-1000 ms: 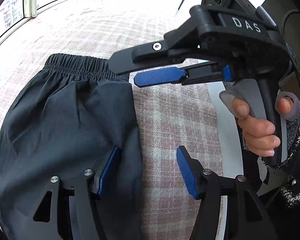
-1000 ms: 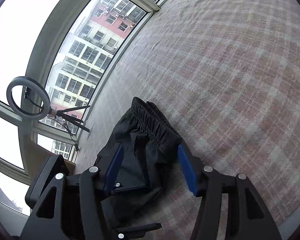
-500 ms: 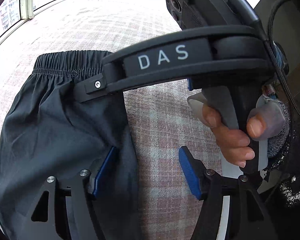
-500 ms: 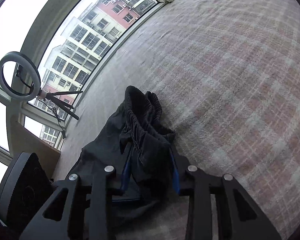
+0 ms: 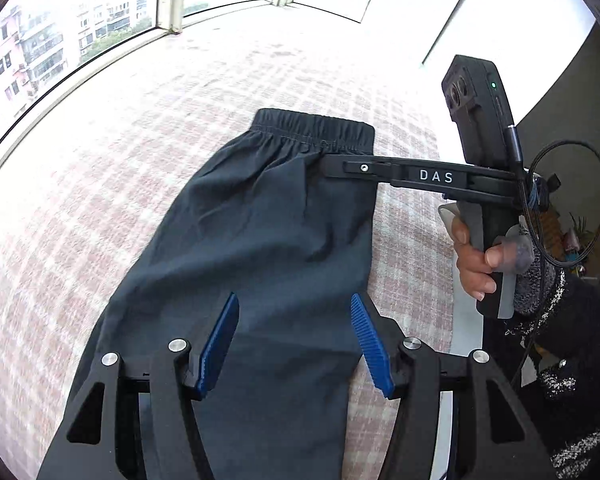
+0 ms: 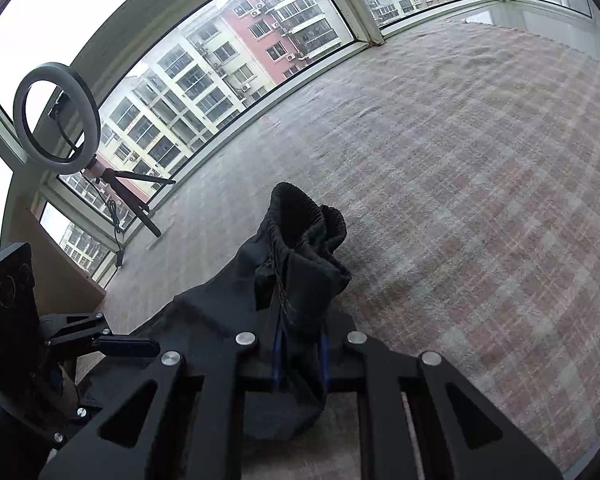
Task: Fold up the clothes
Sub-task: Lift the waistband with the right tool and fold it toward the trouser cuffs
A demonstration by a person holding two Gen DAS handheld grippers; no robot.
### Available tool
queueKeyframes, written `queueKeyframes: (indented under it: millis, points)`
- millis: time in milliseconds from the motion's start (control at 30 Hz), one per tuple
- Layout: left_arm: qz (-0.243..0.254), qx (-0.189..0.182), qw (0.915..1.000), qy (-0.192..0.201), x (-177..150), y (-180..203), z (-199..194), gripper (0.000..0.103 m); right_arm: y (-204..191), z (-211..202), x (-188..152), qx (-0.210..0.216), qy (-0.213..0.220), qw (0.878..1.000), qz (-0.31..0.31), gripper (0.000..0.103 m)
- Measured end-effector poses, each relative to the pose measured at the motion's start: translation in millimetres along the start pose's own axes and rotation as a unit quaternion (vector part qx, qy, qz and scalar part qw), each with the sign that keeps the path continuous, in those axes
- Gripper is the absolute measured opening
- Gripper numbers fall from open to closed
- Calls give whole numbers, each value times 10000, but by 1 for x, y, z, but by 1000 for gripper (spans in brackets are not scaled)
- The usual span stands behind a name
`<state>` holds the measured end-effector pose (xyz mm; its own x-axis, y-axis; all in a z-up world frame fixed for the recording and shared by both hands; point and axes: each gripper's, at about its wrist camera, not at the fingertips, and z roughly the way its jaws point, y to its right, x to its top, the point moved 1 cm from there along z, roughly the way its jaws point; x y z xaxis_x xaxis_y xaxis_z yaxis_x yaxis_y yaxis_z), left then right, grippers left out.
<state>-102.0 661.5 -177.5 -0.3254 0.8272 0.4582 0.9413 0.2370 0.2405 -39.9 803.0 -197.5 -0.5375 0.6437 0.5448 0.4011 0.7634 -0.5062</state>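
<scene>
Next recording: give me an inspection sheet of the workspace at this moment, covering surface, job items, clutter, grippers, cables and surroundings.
Surface: pink-and-white plaid cloth cover, flat, mostly bare.
Job's things: dark navy elastic-waist trousers, lying lengthwise, waistband at the far end; one waistband corner bunched and lifted.
Clutter: nothing seen.
Grippers: left gripper over the trouser leg, blue pads apart, jaws closing, pressing nothing. Right gripper closing, pads pinching the gathered waistband fabric.
Cables: black cable looping from the right gripper's camera; thin cord hanging from the ring light.
Surroundings: white ring light on a small tripod by the curved window; apartment blocks outside.
</scene>
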Motion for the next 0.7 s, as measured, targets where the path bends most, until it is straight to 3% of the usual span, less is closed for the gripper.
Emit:
queueKeyframes:
  millis: [133, 233, 467, 600, 700]
  points:
    - [-807, 687, 9936, 381, -79, -82, -85, 55, -10, -8, 6, 44, 117, 9999, 13, 12]
    - [-1407, 1210, 9802, 695, -136, -112, -162, 55, -29, -22, 12, 115, 288, 9995, -83, 12]
    - [-2613, 2421, 9260, 1254, -301, -146, -305, 55, -133, -46, 2, 559, 579, 9924, -927, 12]
    - [-3075, 2775, 8985, 1455, -391, -146, -362, 55, -220, -52, -31, 981, 543, 9813, -1566, 12]
    - [-3393, 2790, 8848, 1557, -453, -147, -390, 55, -293, -46, -72, 1412, 291, 9696, -1979, 12]
